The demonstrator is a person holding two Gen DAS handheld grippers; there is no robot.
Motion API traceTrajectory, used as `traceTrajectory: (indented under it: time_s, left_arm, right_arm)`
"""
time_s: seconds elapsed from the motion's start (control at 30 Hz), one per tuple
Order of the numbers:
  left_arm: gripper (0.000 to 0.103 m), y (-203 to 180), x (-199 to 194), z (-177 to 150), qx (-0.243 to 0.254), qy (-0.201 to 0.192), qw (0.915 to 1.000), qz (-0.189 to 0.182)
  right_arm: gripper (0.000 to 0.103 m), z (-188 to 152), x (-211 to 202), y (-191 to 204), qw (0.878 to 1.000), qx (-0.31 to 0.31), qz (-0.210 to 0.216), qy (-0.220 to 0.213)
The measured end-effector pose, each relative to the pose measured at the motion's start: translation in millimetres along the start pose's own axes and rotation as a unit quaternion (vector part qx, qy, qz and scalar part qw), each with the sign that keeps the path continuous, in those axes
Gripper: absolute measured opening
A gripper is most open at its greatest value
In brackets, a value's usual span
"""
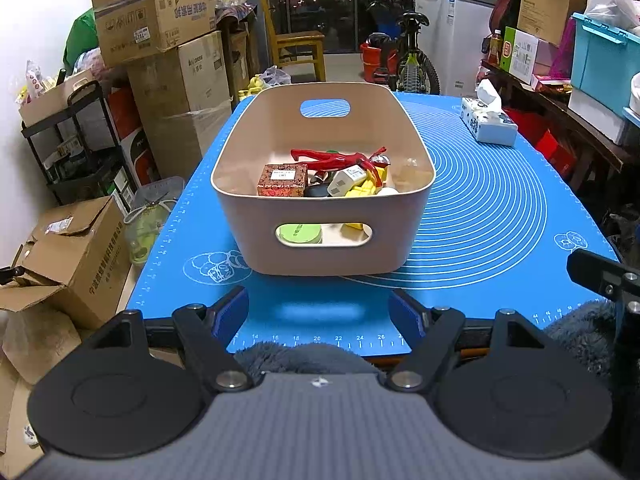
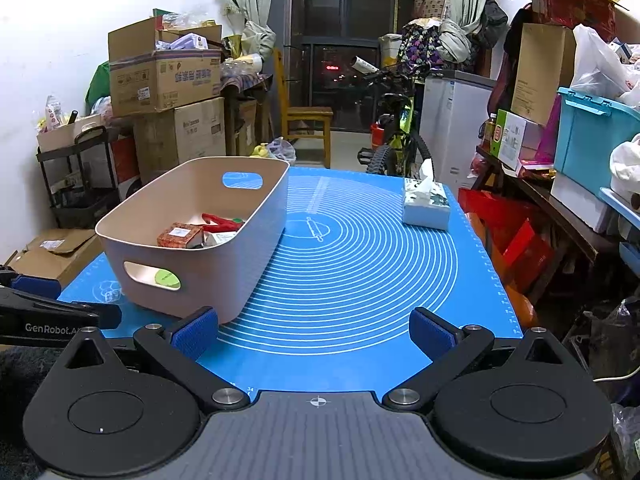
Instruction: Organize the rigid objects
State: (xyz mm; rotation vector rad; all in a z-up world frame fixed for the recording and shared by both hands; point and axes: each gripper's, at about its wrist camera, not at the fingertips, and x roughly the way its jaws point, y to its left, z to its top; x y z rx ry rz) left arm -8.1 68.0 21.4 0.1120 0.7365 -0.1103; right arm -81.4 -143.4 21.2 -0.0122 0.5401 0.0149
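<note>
A beige plastic basket (image 1: 324,248) with handle slots stands on the blue mat (image 1: 480,208). It holds several rigid items: a red patterned box (image 1: 282,180), a red figure toy (image 1: 340,158), a white plug (image 1: 346,182), a yellow block (image 1: 362,190) and a green round tin (image 1: 300,234) seen through the front slot. My left gripper (image 1: 322,312) is open and empty at the mat's near edge, in front of the basket. My right gripper (image 2: 314,330) is open and empty, right of the basket (image 2: 224,264).
A tissue box (image 1: 486,120) (image 2: 426,202) sits at the mat's far right. Cardboard boxes (image 1: 72,256) and a black cart (image 1: 84,148) stand left of the table; a shelf with bins (image 2: 592,152) is on the right. A bicycle (image 2: 396,140) and a chair (image 2: 306,120) stand behind.
</note>
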Motion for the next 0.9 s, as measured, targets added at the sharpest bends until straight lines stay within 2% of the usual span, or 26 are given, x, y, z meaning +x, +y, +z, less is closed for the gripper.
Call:
traceTrajectory:
  time_s: [0.9]
  left_arm:
    - [0.078,0.4,-0.9,-0.6,0.003,-0.004,1.0000,0.000]
  right_arm:
    - [0.101,-0.4,-0.6,0.2,1.000,-0.001,-0.001,-0.001]
